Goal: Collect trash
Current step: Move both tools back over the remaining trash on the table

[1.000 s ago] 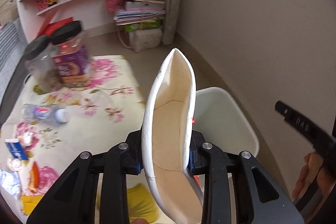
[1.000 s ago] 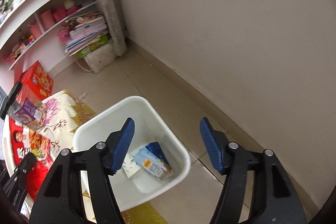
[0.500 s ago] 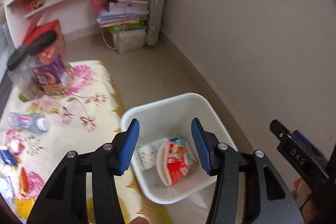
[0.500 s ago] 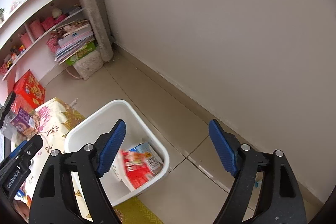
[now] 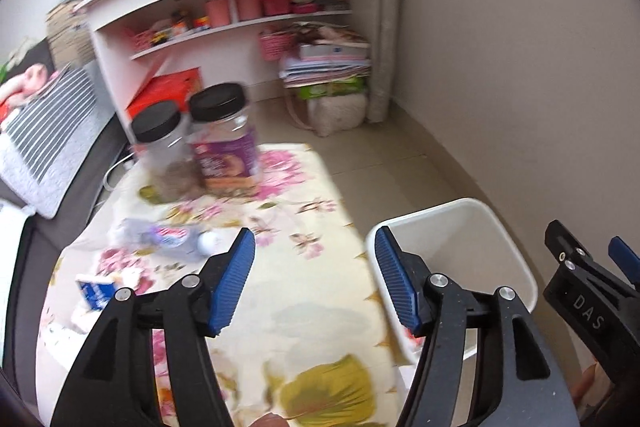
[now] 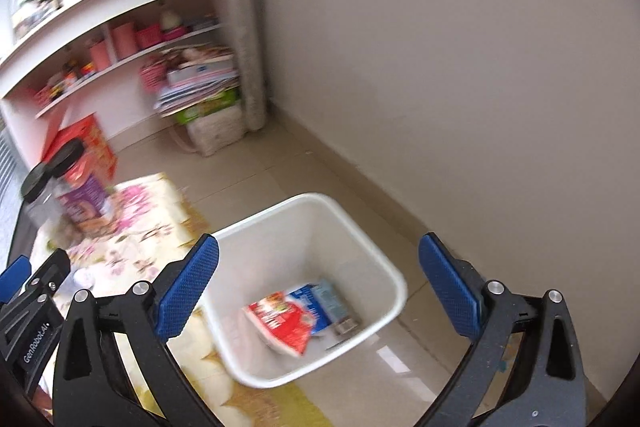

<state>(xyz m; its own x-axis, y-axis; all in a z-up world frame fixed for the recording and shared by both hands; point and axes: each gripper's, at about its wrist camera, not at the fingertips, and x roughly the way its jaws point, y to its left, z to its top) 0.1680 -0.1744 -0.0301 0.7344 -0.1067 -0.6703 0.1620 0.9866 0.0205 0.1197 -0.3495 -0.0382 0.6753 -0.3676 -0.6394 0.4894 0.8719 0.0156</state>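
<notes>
drop step done; left gripper (image 5: 314, 277) and right gripper (image 6: 318, 287) empty, jaws opening beside white bin (image 6: 376, 251); next: crushed bottle (image 5: 168, 239) on table left of bin.

Black fingers (image 5: 192, 311), ribbed blue pads (image 5: 234, 287)

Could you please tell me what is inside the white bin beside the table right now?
In the white bin lie a red and white cup and a blue carton. Anything under them is covered and cannot be seen.
</notes>
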